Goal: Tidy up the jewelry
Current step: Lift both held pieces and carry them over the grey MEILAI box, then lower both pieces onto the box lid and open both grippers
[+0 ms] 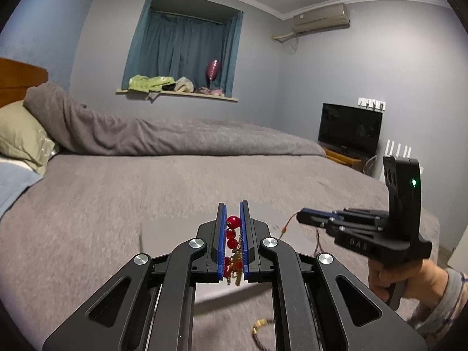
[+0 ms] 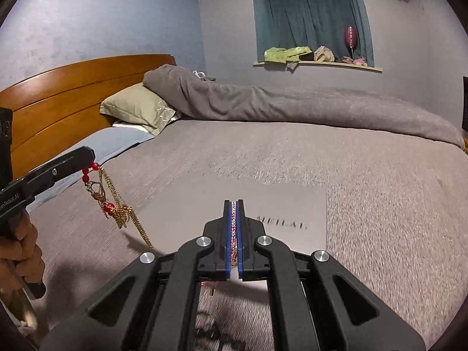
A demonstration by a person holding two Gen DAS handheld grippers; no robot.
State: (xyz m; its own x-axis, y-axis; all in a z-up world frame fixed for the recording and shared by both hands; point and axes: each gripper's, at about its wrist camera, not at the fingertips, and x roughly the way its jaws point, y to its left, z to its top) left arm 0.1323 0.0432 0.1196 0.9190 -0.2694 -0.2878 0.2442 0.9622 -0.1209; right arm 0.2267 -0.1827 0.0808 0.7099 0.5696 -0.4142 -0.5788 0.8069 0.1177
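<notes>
The red bead necklace (image 1: 233,234) sits pinched between the blue pads of the left gripper (image 1: 233,213), held above the bed (image 1: 146,193); in the right wrist view its red beads and gold chains (image 2: 122,210) hang in a tangle from the tip of that gripper, off the left edge of the grey box (image 2: 263,204). The right gripper (image 2: 233,213) has its fingers pressed nearly together on a thin braided cord (image 2: 233,225) of pink and silver strands, which runs along the slot between the blue pads, above the near edge of the box. The box lies flat on the bed's grey cover and bears dark lettering that reads "MEILAI" (image 2: 282,224), though the print is small and partly hidden by the fingers. The left gripper's black body carries white text ending in "enRobot.AI" (image 2: 8,201). In the left wrist view the right gripper shows from the side, with a green light (image 1: 413,182) on its upright housing and faint letters like "DAS" on its body, not surely legible; a reddish cord trails from its tip. A gold clasp (image 1: 261,323) on a dark cord lies on the bed near the left gripper. Beyond the box, a rolled grey blanket (image 2: 292,105) lies along the far side of the bed, an olive pillow (image 2: 137,108) leans by the wooden headboard (image 2: 58,99), and blue curtains (image 2: 310,20) hang over a cluttered sill.
</notes>
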